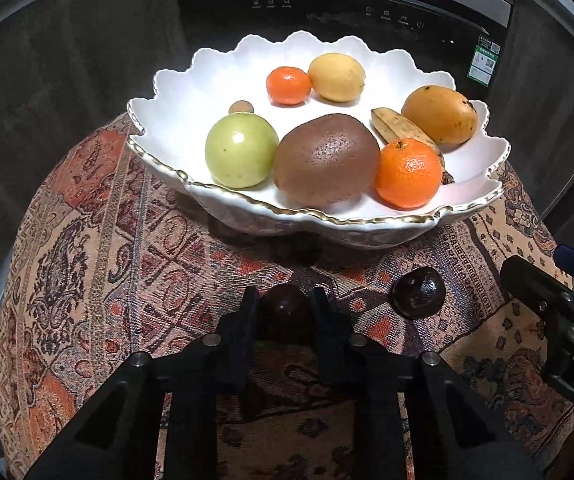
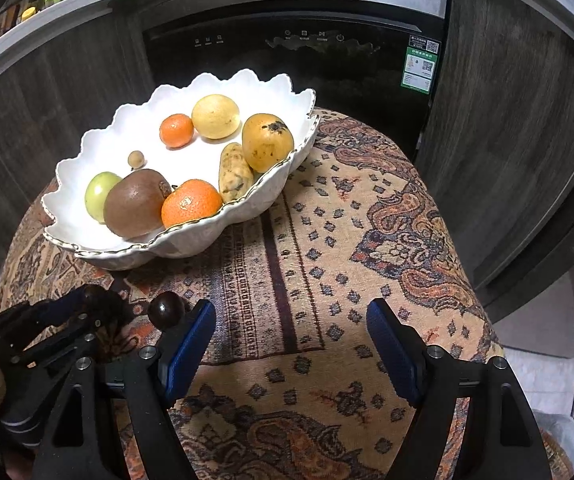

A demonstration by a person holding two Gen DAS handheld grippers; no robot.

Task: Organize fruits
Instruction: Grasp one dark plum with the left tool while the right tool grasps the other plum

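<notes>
White porcelain with a scalloped, gold-edged rim, the bowl (image 1: 367, 236) sits on a table (image 1: 127, 240) draped in a patterned orange-and-tan woven cloth, in front of a dark appliance (image 2: 307, 60); inside it lie a green apple (image 1: 241, 151), a brown kiwi (image 1: 327, 160), a large orange (image 1: 409, 174), a small orange (image 1: 288, 85), a yellow lemon (image 1: 336, 77), a mango (image 1: 439, 114), a speckled banana (image 1: 401, 128) and one tiny brown fruit (image 1: 241, 107); on the cloth before the bowl the left hand-held gripper (image 1: 285, 308) is pinching a dark round fruit (image 1: 285, 310), its black fingers pressed against both sides; a second dark round fruit (image 1: 418, 292) lies loose on the cloth just to the right of it; the right hand-held gripper (image 2: 291, 344) hangs over bare cloth with its blue pads spread wide, nothing between them.
</notes>
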